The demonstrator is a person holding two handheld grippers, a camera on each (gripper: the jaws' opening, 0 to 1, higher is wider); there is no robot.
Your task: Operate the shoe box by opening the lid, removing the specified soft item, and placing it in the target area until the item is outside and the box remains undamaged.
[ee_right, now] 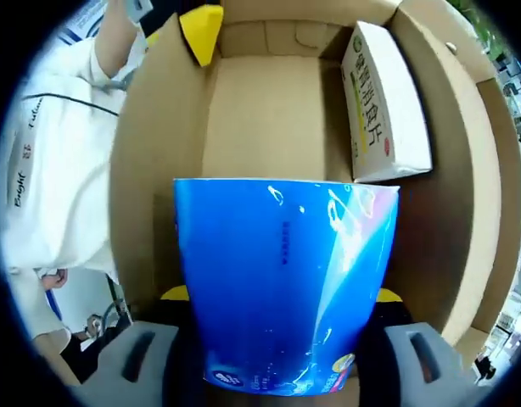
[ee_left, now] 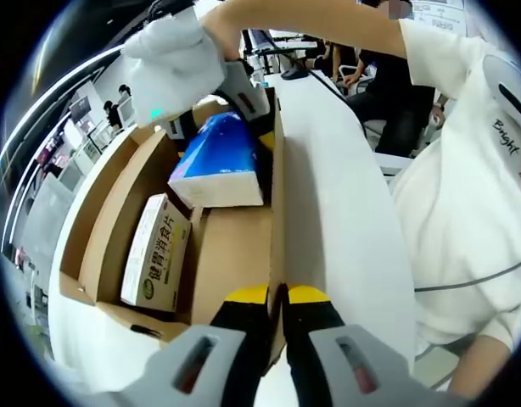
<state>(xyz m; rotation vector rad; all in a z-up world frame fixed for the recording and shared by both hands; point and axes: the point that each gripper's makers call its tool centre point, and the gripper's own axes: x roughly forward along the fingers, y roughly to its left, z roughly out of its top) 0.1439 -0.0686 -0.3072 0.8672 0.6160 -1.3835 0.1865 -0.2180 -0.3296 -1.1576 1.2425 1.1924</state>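
Cardboard: one brown shoe box (ee_left: 235, 254), open, plain corrugated walls and flat floor, standing on a white table (ee_left: 345, 212).
Soft items: one glossy blue plastic-wrapped tissue pack (ee_right: 282, 280), rectangular, crinkled film catching light; it is lifted off the box floor, still within the walls.
Cartons: one small white and yellow carton (ee_left: 154, 253) with printed characters, lying on the box floor by a side wall.
Right gripper (ee_right: 282, 339): yellow-tipped jaws pinch the pack from both sides.
Left gripper (ee_left: 276, 297): yellow tips pressed together on the box's near wall edge.
People: one, in a white shirt (ee_left: 464, 186), beside the table.
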